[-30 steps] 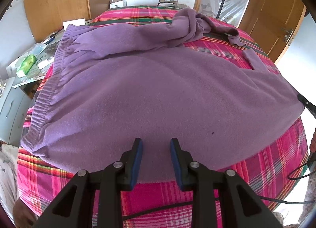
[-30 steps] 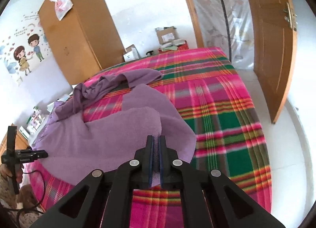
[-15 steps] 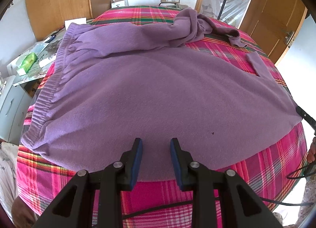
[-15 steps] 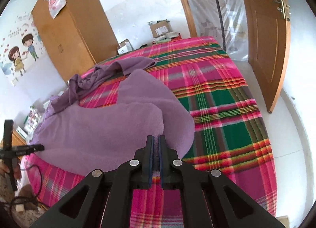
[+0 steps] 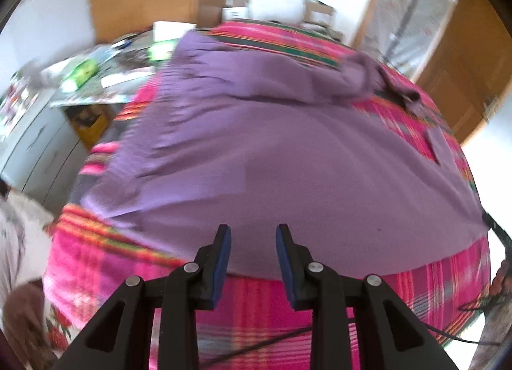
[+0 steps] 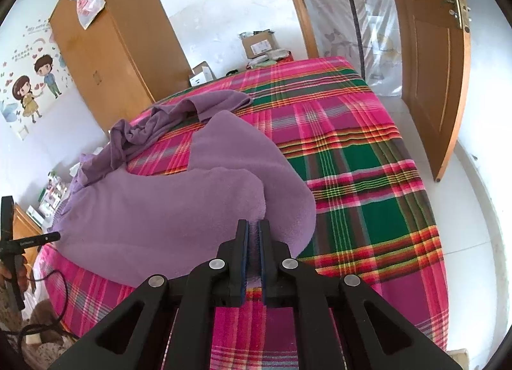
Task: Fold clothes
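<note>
A purple fleece garment (image 5: 288,158) is spread over a bed covered by a pink and green plaid sheet (image 6: 368,152). At the far left of the bed a wooden wardrobe (image 6: 118,46) is seen, with cardboard boxes (image 6: 259,45) against the far wall and a wooden door (image 6: 428,59) to the right. A cluttered side table (image 5: 96,82) is blurred in the left wrist view. A second purple piece (image 6: 153,120) lies bunched on the far part of the bed, touching the garment.

The left gripper (image 5: 252,243) is held over the garment's near edge with its jaws apart and nothing between the pads. The right gripper (image 6: 252,238) is nearly closed; its jaws have just been opening slightly, and a fold of the garment's near right edge is pinched between them.
</note>
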`<state>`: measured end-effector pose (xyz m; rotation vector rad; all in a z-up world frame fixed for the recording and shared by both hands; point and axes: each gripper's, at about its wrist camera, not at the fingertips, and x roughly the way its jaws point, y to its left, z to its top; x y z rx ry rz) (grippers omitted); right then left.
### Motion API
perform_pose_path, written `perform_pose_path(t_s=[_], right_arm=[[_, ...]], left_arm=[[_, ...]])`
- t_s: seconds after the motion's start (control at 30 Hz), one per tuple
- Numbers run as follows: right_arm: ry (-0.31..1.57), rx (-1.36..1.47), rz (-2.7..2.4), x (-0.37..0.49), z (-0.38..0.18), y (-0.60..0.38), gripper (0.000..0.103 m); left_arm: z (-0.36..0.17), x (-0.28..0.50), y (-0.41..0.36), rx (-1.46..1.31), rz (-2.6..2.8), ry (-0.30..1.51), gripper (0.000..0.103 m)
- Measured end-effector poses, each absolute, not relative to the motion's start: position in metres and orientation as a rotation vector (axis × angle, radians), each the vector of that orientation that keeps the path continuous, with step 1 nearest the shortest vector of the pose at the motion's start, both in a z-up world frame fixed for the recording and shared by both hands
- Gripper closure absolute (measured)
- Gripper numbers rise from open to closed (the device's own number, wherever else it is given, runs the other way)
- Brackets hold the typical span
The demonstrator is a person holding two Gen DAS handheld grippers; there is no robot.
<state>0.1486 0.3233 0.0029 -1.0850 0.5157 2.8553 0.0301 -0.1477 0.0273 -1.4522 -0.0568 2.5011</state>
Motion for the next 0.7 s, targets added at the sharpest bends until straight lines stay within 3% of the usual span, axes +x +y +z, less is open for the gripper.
perform_pose_path(t_s=[0.33, 0.53, 0.7], right_arm=[[0.488, -1.057, 2.982, 0.178, 0.023, 0.283, 0.067], [0.535, -1.225, 3.046, 0.183, 0.006, 0.235, 0.067], [0.676, -1.258, 2.938, 0.178, -0.005, 0.229, 0.057]], left_arm=[[0.026, 0.039, -0.226, -1.509, 2.552, -0.435, 0.073], [0.009, 0.027, -0.241, -1.542, 2.517, -0.565, 0.073], [0.000, 0.014, -0.259, -1.533, 2.513, -0.703, 0.072]])
